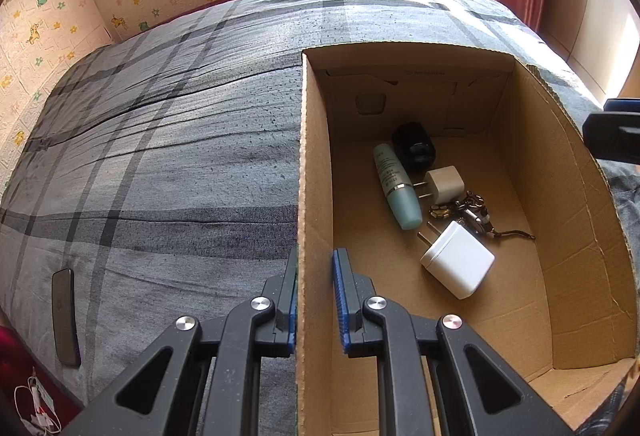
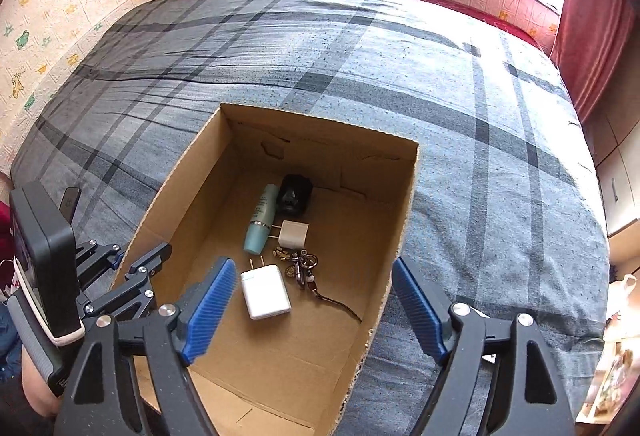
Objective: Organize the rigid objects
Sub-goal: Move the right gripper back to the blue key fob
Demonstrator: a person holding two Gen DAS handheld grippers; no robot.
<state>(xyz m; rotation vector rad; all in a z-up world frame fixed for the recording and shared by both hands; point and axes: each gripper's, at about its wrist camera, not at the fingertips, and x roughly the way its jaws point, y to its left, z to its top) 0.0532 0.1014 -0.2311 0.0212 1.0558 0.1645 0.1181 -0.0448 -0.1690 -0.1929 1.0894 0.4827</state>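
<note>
An open cardboard box [image 1: 314, 164] [image 2: 404, 220] stands on the bed. My left gripper [image 1: 316, 264] is shut on the box's left wall, one pad outside and one inside; the right wrist view shows it at that wall [image 2: 132, 264]. On the box floor lie a large white charger [image 1: 456, 260] [image 2: 265, 291], a small white charger [image 1: 444, 184] [image 2: 294, 234], a teal bottle [image 1: 396, 186] [image 2: 262, 220], a black object [image 1: 414, 146] [image 2: 295, 194] and a keychain [image 1: 468, 214] [image 2: 302, 268]. My right gripper [image 2: 314, 268] hangs open above the box, with nothing between its pads.
The bed [image 1: 160, 156] has a grey plaid cover. A dark flat device [image 1: 65, 316] [image 2: 70, 202] lies on it left of the box. A white cable [image 1: 36, 404] sits off the bed's near left corner. A red curtain [image 2: 596, 20] hangs at the right.
</note>
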